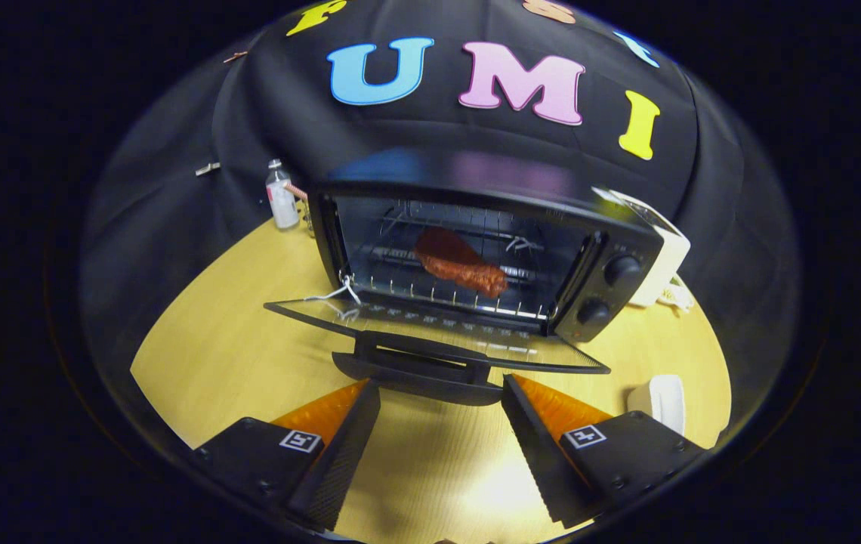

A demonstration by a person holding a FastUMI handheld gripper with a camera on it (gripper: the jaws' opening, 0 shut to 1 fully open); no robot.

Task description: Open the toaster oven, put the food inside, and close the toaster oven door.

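Now the food (pixel 461 264) lies on the rack inside the toaster oven (pixel 476 249). Door (pixel 430 332) is dropped flat, its handle (pixel 419 370) running crosswise just ahead of the tongs (pixel 442 423), which are spread and empty above the table (pixel 234 347).

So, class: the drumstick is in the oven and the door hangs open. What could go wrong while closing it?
1. The open gripper sits just short of the door handle; a lift from one side may slip off.
2. The drumstick lies near the rack's front, so a hard shut could jolt it.
3. Pushing may slide the oven on the table.
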